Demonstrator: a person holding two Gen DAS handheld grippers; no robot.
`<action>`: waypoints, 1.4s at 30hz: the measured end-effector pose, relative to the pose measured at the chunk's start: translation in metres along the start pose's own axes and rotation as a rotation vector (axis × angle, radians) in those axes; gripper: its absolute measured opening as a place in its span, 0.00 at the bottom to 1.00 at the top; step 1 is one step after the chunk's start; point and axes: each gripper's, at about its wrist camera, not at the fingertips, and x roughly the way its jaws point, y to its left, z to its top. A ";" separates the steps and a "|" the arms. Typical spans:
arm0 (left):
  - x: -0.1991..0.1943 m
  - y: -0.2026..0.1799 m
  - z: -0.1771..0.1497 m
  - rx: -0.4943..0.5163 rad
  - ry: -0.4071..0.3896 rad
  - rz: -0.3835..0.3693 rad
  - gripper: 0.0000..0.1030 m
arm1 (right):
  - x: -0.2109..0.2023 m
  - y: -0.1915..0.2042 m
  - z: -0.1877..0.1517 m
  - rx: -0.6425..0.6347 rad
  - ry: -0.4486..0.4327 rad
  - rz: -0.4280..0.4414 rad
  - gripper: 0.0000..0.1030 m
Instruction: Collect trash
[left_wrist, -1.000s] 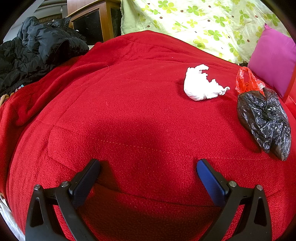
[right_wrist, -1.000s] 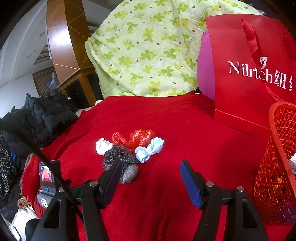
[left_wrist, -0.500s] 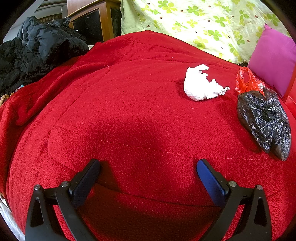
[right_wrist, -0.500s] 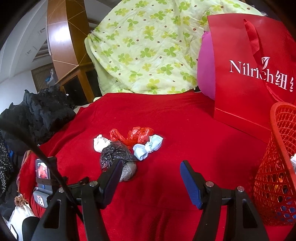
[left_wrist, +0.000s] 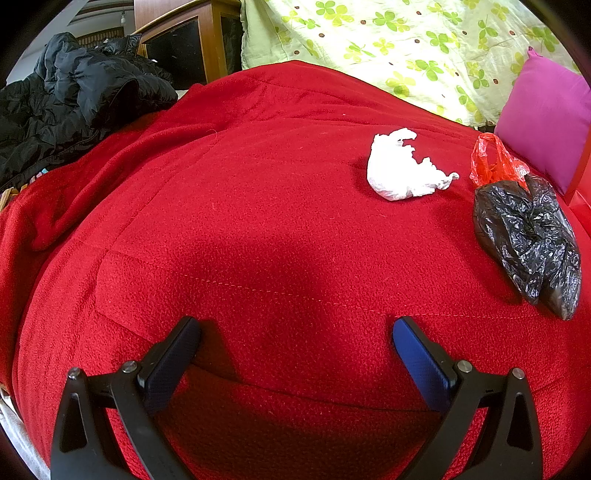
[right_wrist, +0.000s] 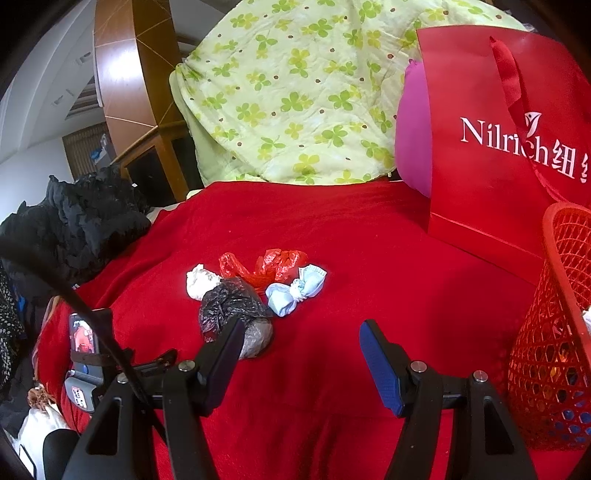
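Observation:
Trash lies in a cluster on a red blanket (left_wrist: 258, 206). A white crumpled wad (left_wrist: 402, 170) (right_wrist: 201, 281), a black plastic bag (left_wrist: 528, 236) (right_wrist: 232, 312), a red plastic bag (left_wrist: 493, 162) (right_wrist: 271, 267) and a light blue face mask (right_wrist: 295, 293) are there. My left gripper (left_wrist: 295, 332) is open and empty, low over the blanket, short and left of the wad. My right gripper (right_wrist: 301, 334) is open and empty, just in front of the cluster; its left finger overlaps the black bag in view. A red mesh basket (right_wrist: 561, 332) stands at the right.
A red paper gift bag (right_wrist: 498, 147) stands behind the basket, beside a magenta pillow (left_wrist: 546, 122). A green clover quilt (right_wrist: 295, 103) is piled at the back. Black jackets (left_wrist: 74, 99) lie at the left by wooden furniture (left_wrist: 184, 44). The left gripper's body (right_wrist: 85, 354) shows at lower left.
The right wrist view has shifted slightly, so the trash cluster sits a little lower and nearer the fingers. The left gripper has not moved. Both stay open.

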 end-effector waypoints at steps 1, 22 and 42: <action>0.000 0.000 0.000 0.000 0.000 0.000 1.00 | -0.001 -0.001 0.001 0.004 -0.003 0.001 0.67; 0.000 0.000 0.000 0.000 0.000 0.000 1.00 | -0.004 -0.008 0.004 0.037 -0.017 0.007 0.67; 0.000 0.000 0.000 -0.001 0.000 0.001 1.00 | -0.004 -0.007 0.003 0.035 -0.022 0.008 0.67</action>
